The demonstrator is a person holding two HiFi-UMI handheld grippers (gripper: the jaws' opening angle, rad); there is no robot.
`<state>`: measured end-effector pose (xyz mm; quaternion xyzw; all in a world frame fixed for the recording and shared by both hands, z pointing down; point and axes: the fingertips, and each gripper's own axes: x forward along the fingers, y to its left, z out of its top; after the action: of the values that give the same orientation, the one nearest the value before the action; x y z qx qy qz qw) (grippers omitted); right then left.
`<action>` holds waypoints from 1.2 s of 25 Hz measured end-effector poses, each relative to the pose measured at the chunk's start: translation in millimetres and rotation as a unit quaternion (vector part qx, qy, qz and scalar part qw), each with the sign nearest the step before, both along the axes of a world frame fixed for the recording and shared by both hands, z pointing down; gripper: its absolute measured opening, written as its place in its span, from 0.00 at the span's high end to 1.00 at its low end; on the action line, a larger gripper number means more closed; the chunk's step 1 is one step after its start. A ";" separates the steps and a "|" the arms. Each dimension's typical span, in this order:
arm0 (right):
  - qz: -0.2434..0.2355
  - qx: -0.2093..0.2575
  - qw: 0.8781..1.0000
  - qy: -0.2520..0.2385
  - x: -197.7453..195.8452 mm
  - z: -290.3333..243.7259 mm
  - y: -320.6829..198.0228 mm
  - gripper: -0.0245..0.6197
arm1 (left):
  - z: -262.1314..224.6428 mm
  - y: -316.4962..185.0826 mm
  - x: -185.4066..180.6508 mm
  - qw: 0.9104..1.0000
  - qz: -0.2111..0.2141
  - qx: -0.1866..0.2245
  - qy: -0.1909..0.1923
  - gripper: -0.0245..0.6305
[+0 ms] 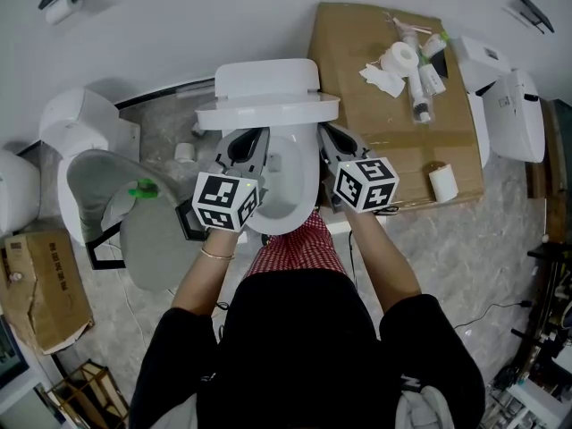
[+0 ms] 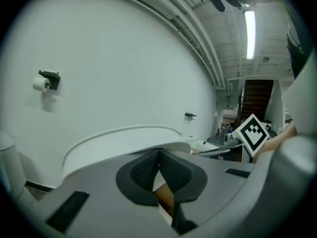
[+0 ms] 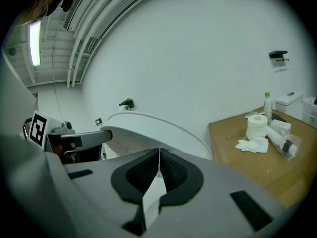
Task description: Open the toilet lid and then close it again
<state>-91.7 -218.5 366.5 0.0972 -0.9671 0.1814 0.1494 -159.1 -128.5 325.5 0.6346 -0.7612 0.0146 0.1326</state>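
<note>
The white toilet stands straight ahead, and its lid is lifted over the open bowl, in front of the tank. My left gripper reaches to the lid's left underside. My right gripper reaches to its right underside. In the left gripper view the lid's rim arcs just beyond the gripper, whose pads meet at the tip with nothing between them. The right gripper view is alike: the lid curves past the shut gripper. Whether the tips touch the lid is hidden.
A cardboard box on the right carries a toilet roll, tissue and bottles. Another toilet with a grey lid stands left, and a white fixture far right. A paper roll and a second carton lie on the floor.
</note>
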 end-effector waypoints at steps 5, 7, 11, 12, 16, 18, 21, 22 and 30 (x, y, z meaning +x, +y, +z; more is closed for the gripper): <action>0.005 0.001 1.000 -0.006 1.6 -6.0 3.7 0.93 | 2.4 4.4 2.6 1.000 0.004 0.003 0.003 0.96; 0.011 0.001 1.000 -0.007 3.5 -6.4 5.1 0.93 | 3.3 5.9 4.4 1.000 0.007 0.003 0.003 0.96; 0.016 -0.001 1.000 -0.008 6.1 -5.0 10.6 0.93 | 6.7 10.7 6.5 1.000 0.010 0.003 0.007 0.96; 0.016 -0.002 1.000 -0.008 6.2 -4.8 12.1 0.93 | 7.8 12.0 6.4 1.000 0.010 0.003 0.008 0.96; 0.020 -0.012 1.000 -0.010 7.5 -2.2 15.6 0.93 | 12.6 15.9 7.0 1.000 0.009 0.002 0.012 0.96; 0.023 -0.019 0.999 -0.011 8.7 -0.9 16.6 0.93 | 14.3 18.0 8.1 1.000 0.008 0.003 0.015 0.96; 0.027 -0.022 0.999 -0.011 10.6 0.7 18.6 0.93 | 17.0 21.7 9.4 1.000 0.008 0.003 0.016 0.96; 0.028 -0.023 0.999 -0.011 11.4 1.2 19.3 0.93 | 17.8 22.6 9.7 1.000 0.007 0.003 0.017 0.96; 0.041 -0.042 0.998 -0.016 24.7 0.4 22.8 0.93 | 20.9 23.9 17.9 1.000 0.012 0.006 0.023 0.96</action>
<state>-67.0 -195.6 366.9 0.1274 -0.9560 0.2296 0.1307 -141.2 -104.6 346.4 0.6448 -0.7503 -0.0028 0.1459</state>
